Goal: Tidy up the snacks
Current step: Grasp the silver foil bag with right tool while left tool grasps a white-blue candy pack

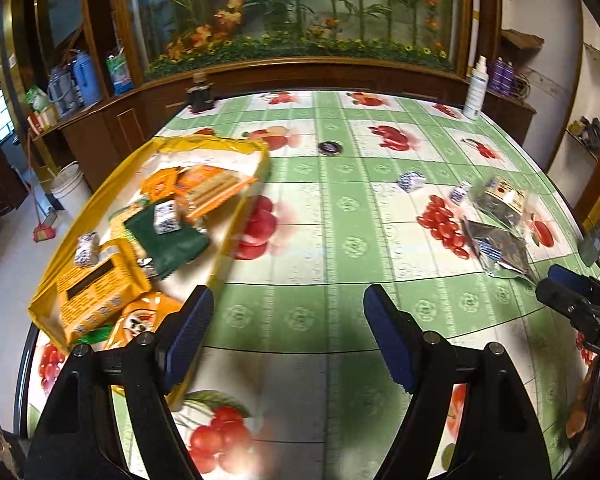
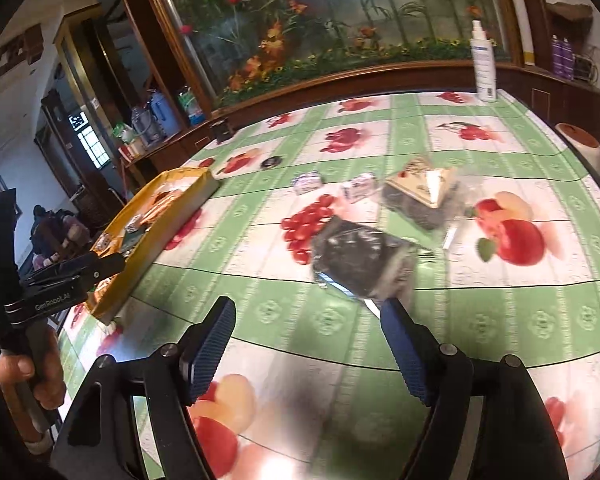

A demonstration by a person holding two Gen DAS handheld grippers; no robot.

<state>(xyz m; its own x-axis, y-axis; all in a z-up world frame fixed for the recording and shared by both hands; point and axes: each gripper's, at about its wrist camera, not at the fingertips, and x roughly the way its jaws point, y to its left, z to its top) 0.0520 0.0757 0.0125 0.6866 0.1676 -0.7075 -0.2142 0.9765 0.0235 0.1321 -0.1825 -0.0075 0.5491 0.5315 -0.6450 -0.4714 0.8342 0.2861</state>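
Observation:
A yellow tray (image 1: 240, 148) at the table's left holds orange packets, a green packet and small wrapped candies; it also shows in the right wrist view (image 2: 140, 256). My left gripper (image 1: 288, 300) is open and empty, its left finger by the tray's near rim. My right gripper (image 2: 308, 312) is open and empty just in front of a dark foil packet (image 2: 360, 256), its right fingertip close to the packet's near corner. Beyond lie a clear packet with a cream label (image 2: 420, 192) and two small white-blue candies (image 2: 308, 182). These show at the right in the left wrist view (image 1: 496, 240).
The table has a green fruit-print cloth (image 1: 340, 240). A small dark round object (image 1: 330, 147) lies mid-table. A white spray bottle (image 2: 483, 64) stands at the far right edge and a dark box (image 1: 199, 98) at the far left. A wooden cabinet with an aquarium stands behind.

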